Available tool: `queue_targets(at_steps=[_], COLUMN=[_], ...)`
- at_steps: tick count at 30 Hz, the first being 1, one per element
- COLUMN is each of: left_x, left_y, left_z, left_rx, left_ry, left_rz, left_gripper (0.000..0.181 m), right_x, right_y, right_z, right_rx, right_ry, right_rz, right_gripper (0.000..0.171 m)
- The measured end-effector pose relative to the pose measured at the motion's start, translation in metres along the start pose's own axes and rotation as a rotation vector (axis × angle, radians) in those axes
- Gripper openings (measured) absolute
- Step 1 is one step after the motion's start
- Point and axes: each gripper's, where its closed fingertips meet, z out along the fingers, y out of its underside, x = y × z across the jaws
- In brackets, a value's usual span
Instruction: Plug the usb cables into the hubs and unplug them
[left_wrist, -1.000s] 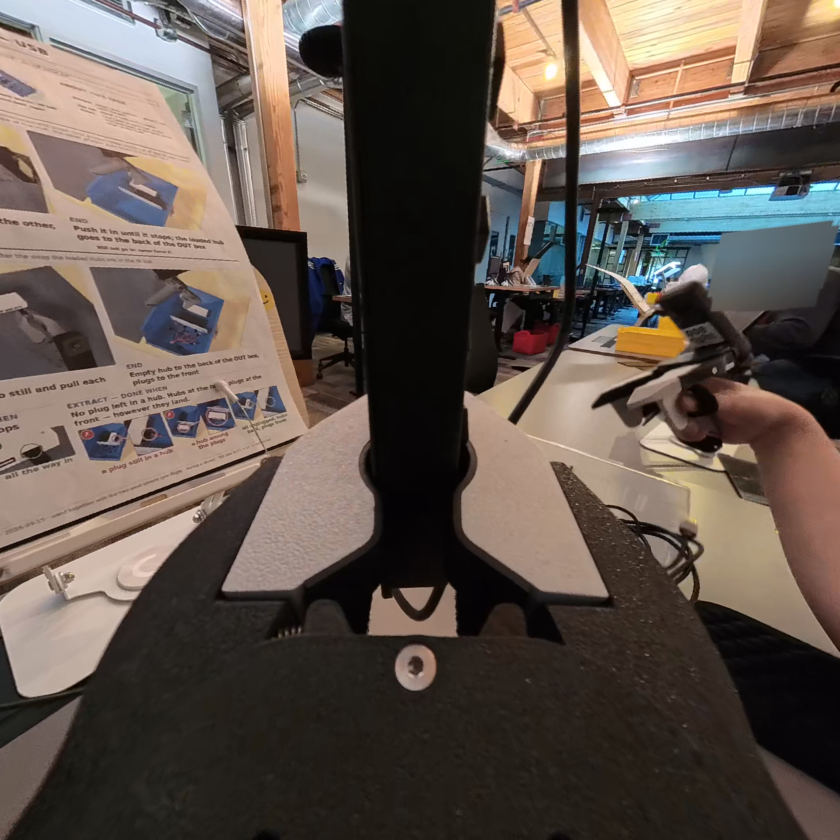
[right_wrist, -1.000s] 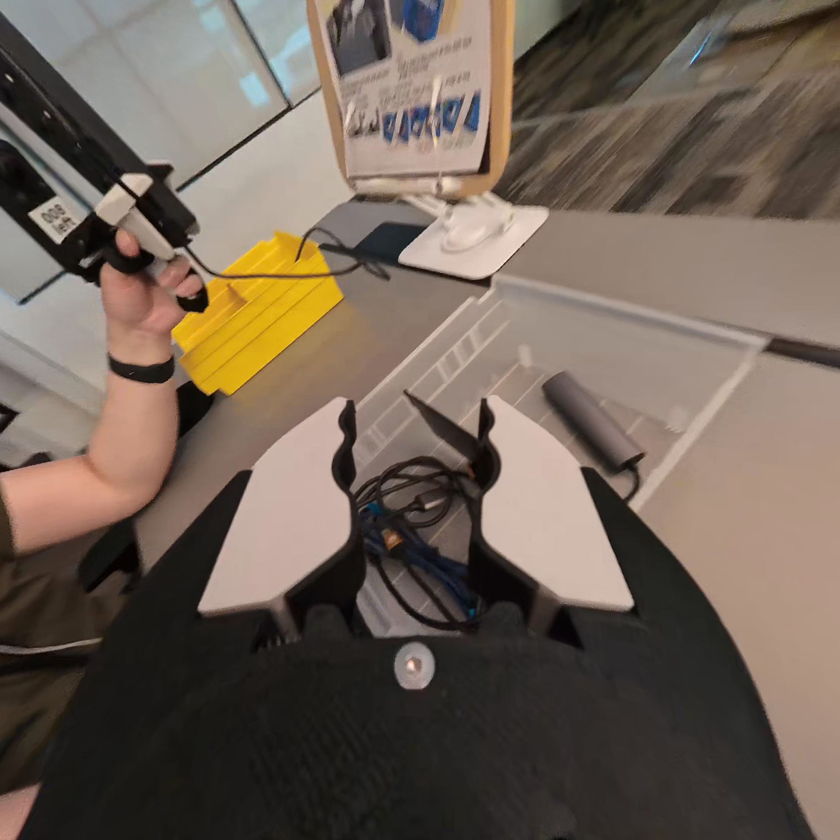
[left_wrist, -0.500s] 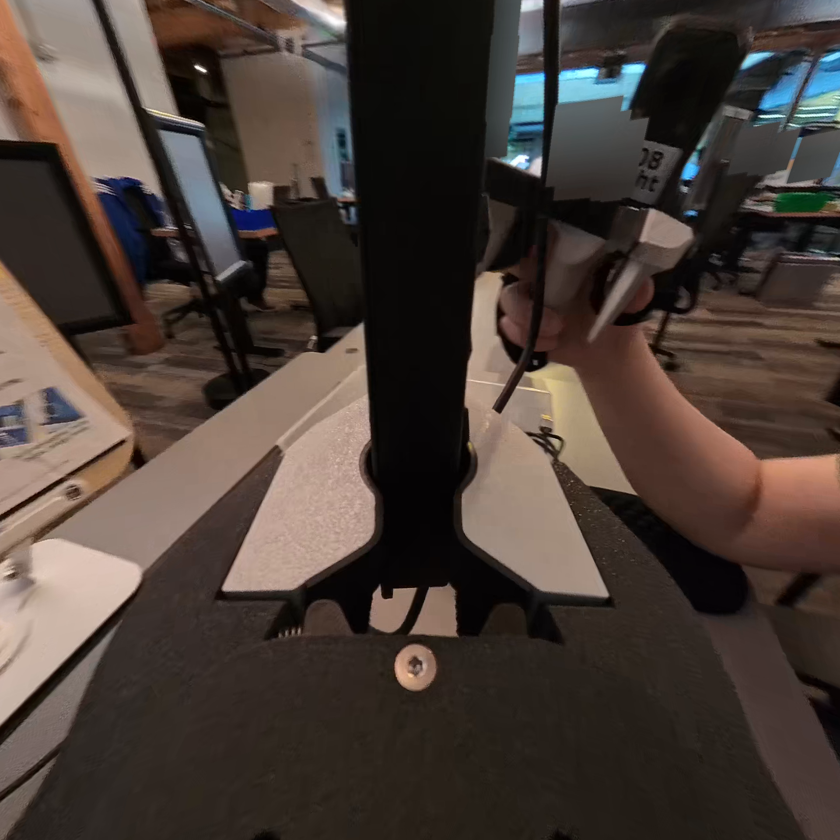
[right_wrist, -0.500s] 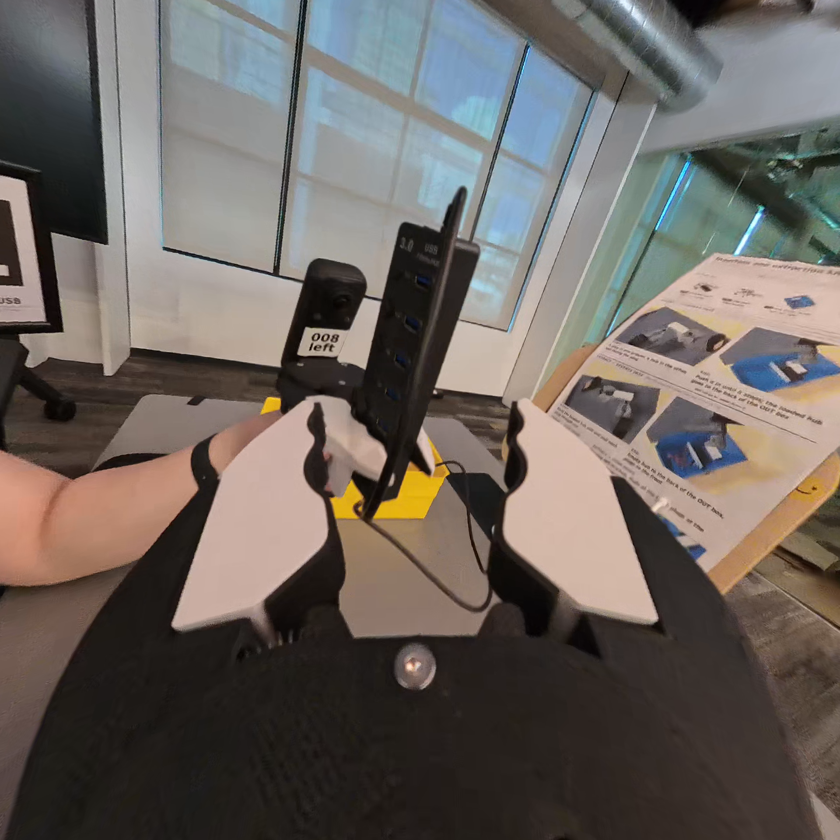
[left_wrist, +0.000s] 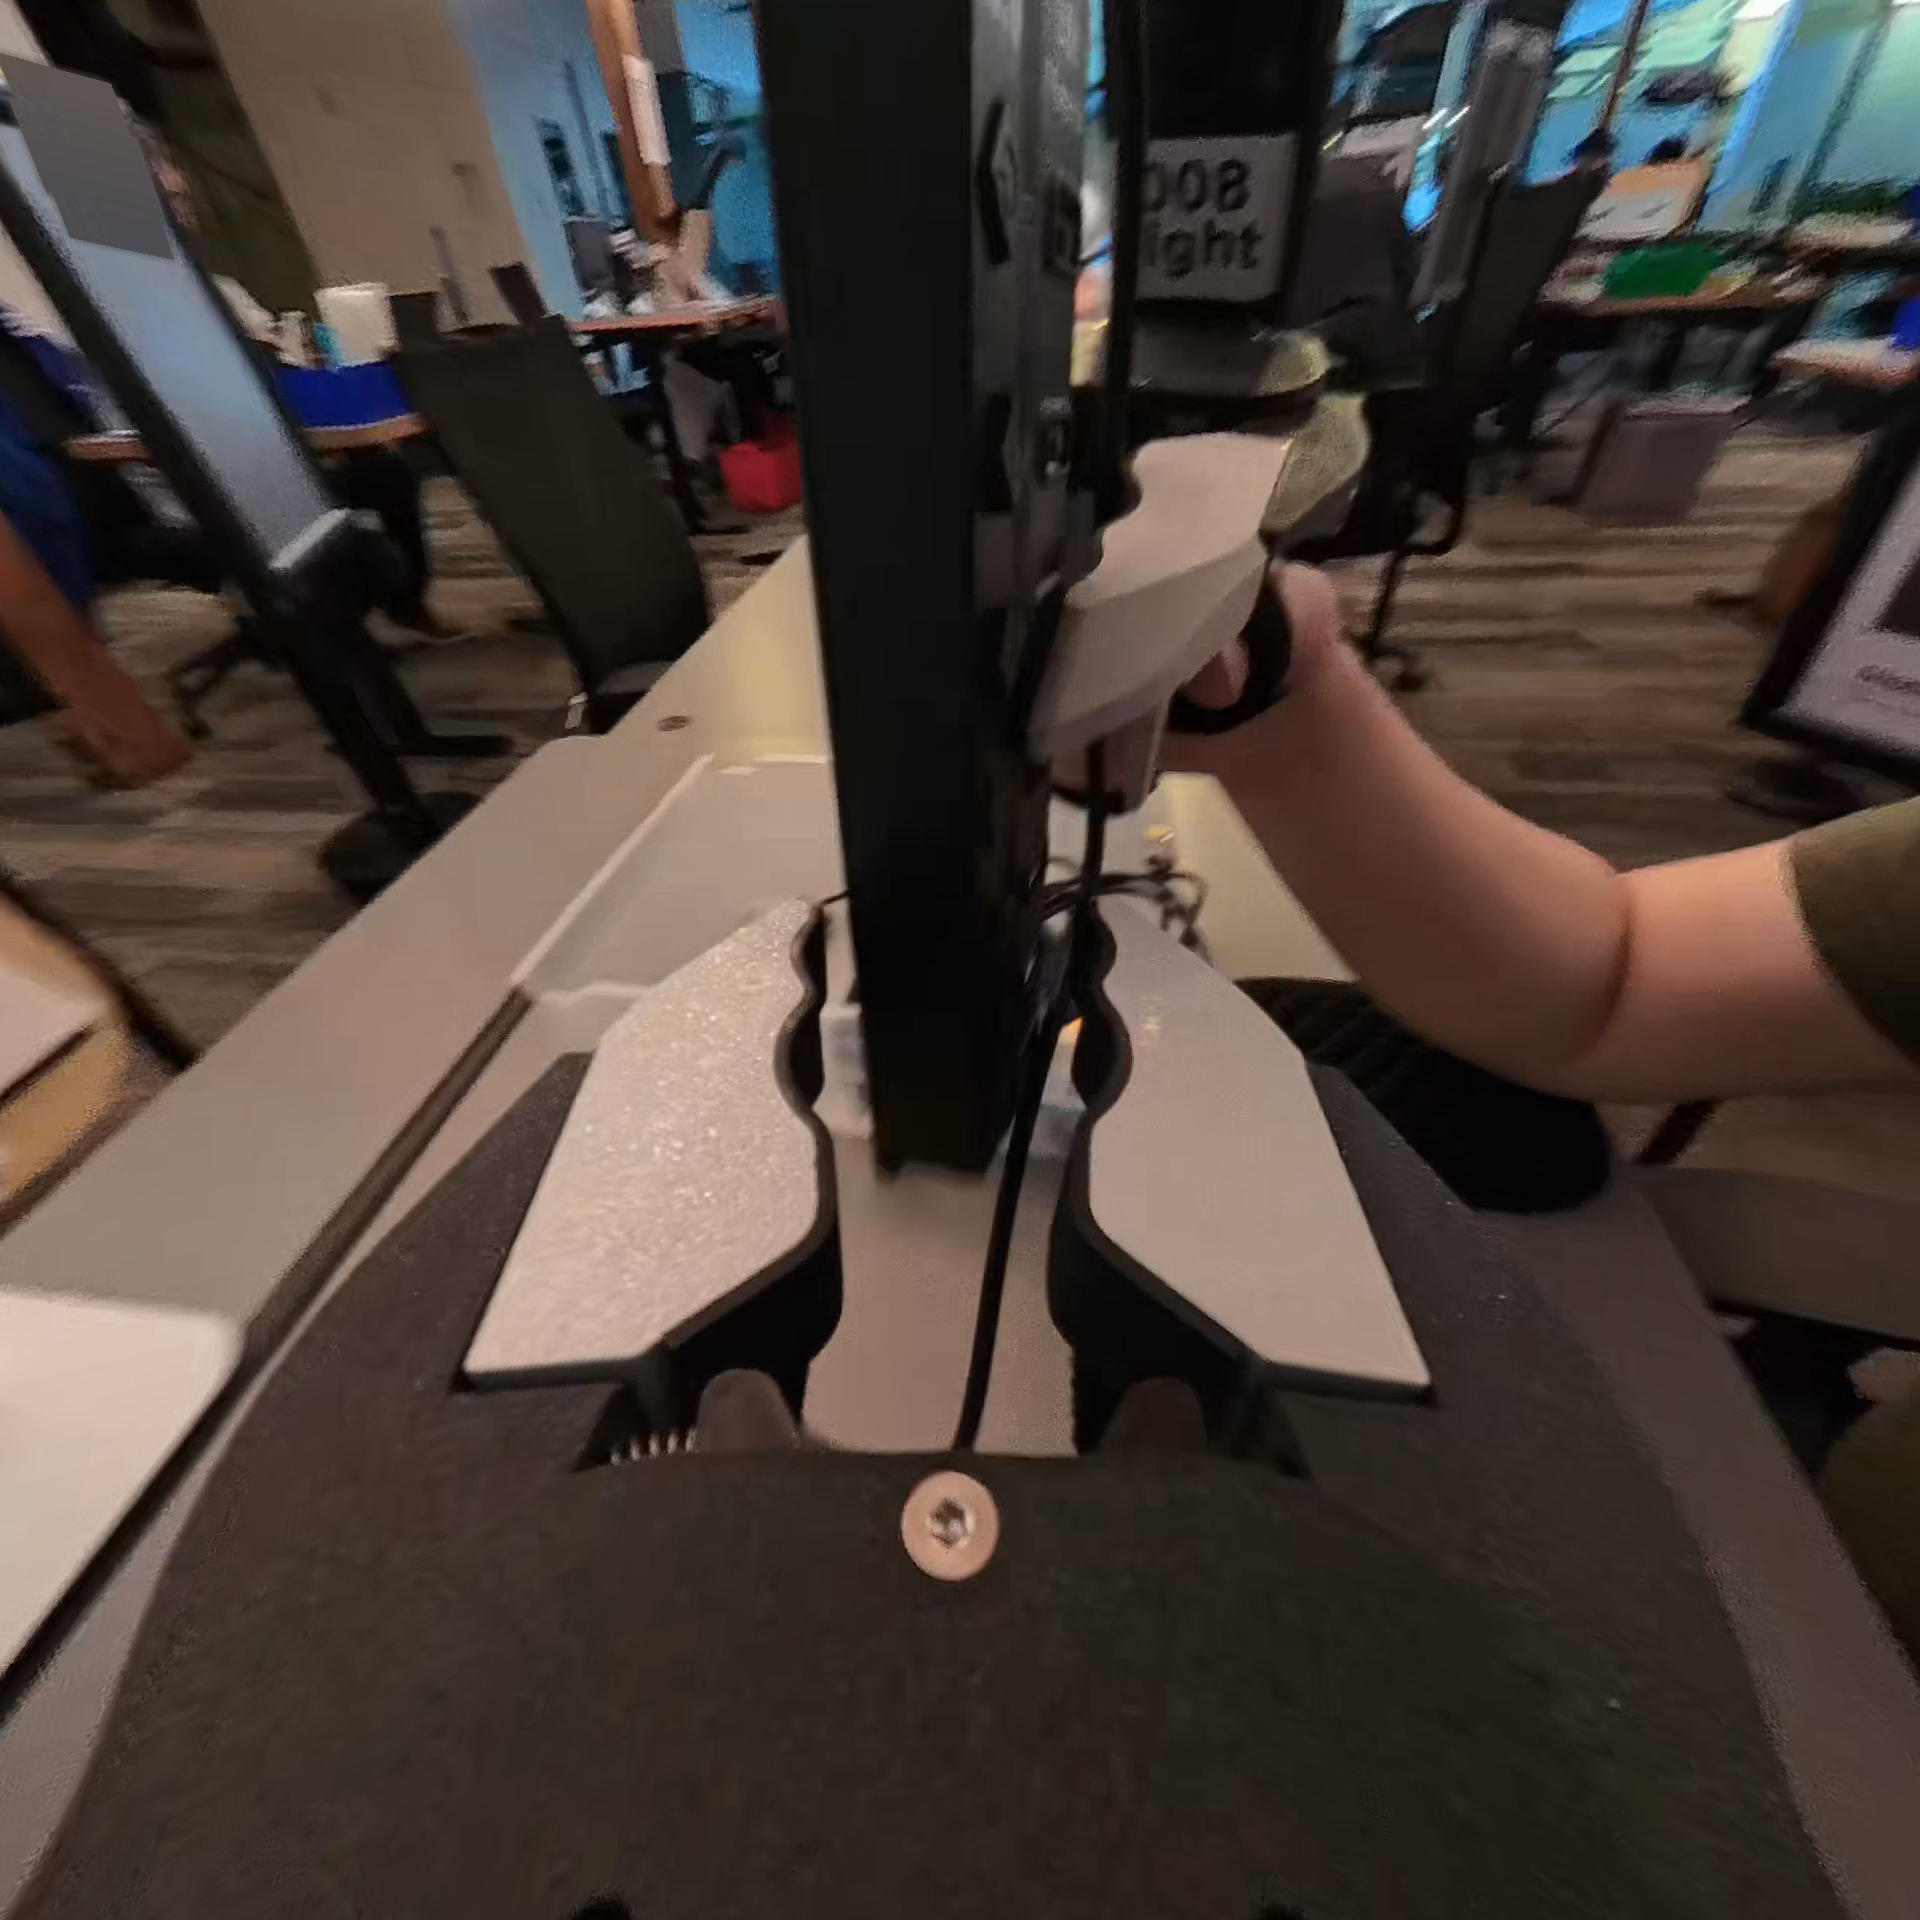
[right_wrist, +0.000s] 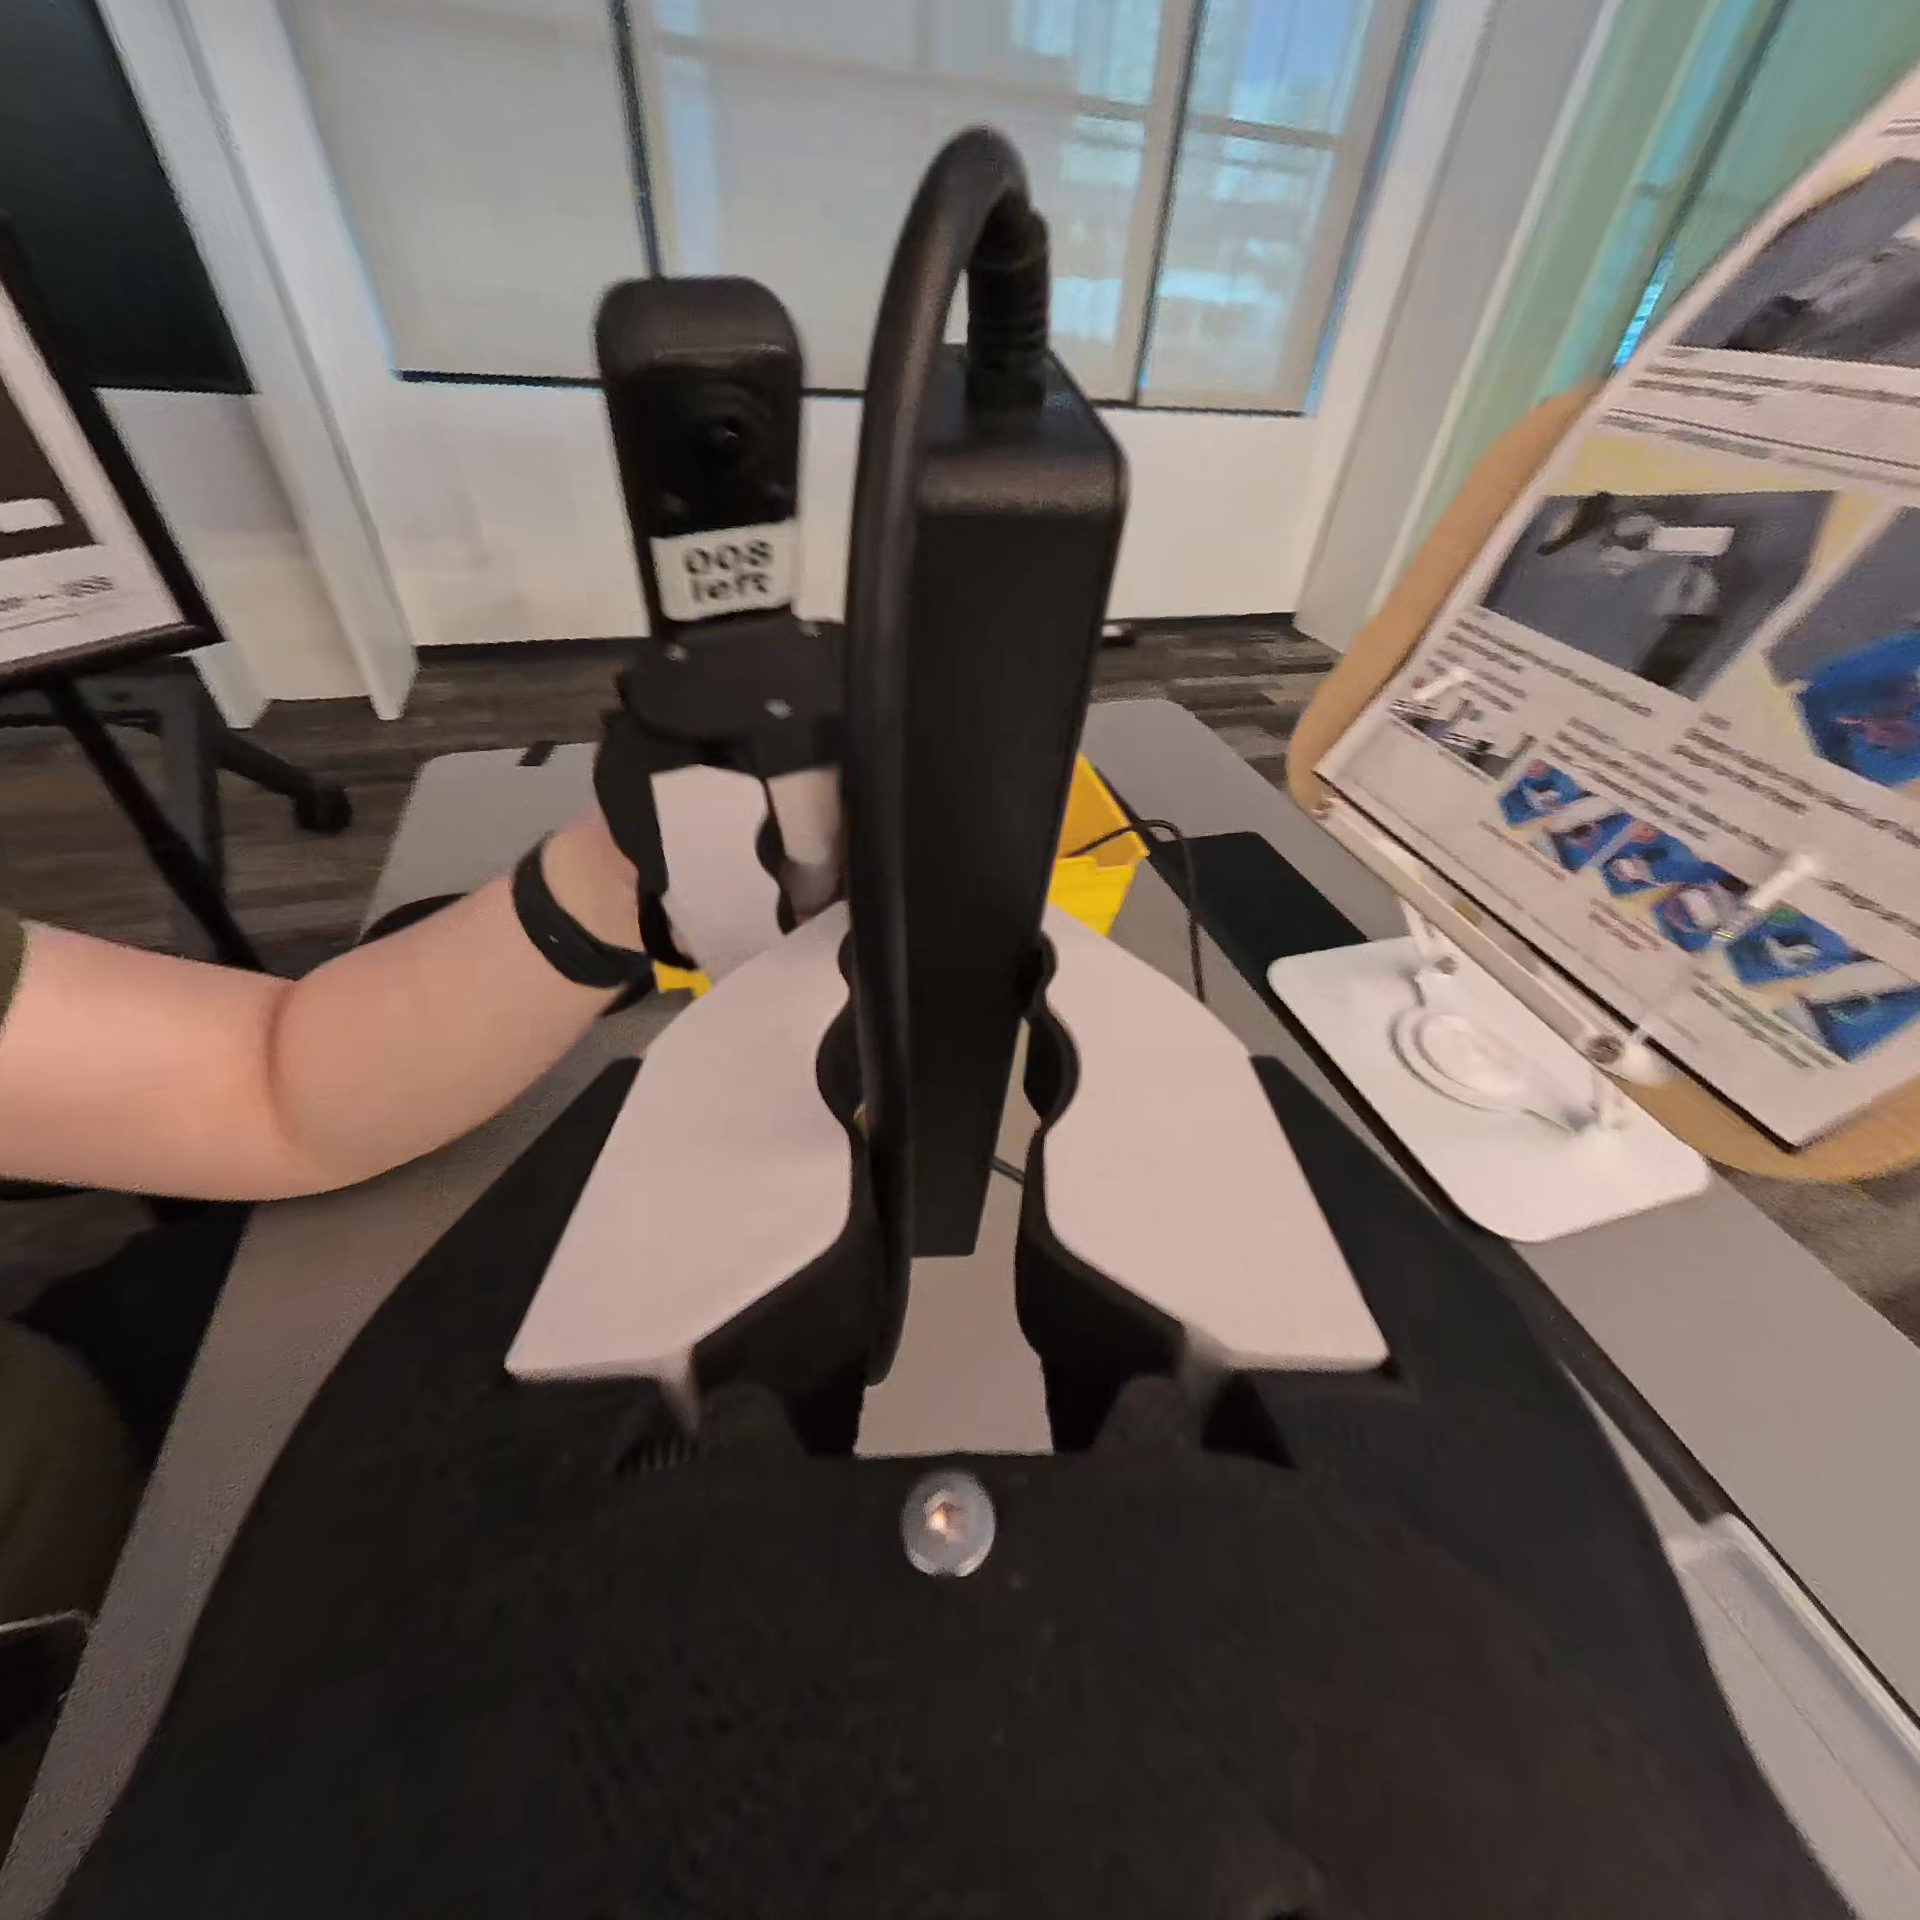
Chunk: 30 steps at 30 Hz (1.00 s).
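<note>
Hub: a long black hub (right_wrist: 997, 790) stands upright above the worktop (right_wrist: 1704, 1340), its cord (right_wrist: 883, 644) arching off the top end and running down its left side.
Right tongs: the right tongs (right_wrist: 948, 1023) press on the hub's lower part from both sides, the cord caught within.
Left tongs: the left tongs (left_wrist: 948, 982) stand a little apart around the hub's (left_wrist: 894, 582) lower end; a gap shows on each side, so no grip.
Cord: in the left view it (left_wrist: 997, 1247) drops between the fingers.
Bin: a yellow bin (right_wrist: 1096, 847) sits far behind the hub.
Instruction board: right, on a white stand (right_wrist: 1475, 1091).
Tray: a clear tray (left_wrist: 665, 894) lies beyond the left tongs, with cables (left_wrist: 1132, 894) at its right.
</note>
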Motion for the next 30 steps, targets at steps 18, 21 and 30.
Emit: queue_targets(at_steps=[18, 21, 30], left_x=[-0.119, -0.150, -0.188], left_y=[0.124, 0.140, 0.176], left_z=[-0.067, -0.067, -0.056], left_rx=[-0.703, -0.767, -0.803], left_ry=[-0.639, -0.785, -0.875], left_rz=[0.288, 0.374, 0.448], left_gripper=[0.062, 0.059, 0.061], right_x=[0.025, 0.019, 0.019], right_y=[-0.047, -0.052, -0.058], right_z=[-0.098, -0.108, -0.138], right_rx=[0.188, 0.197, 0.254], right_ry=[0.174, 0.186, 0.168], right_rz=[0.037, 0.016, 0.051], right_gripper=[0.027, 0.027, 0.028])
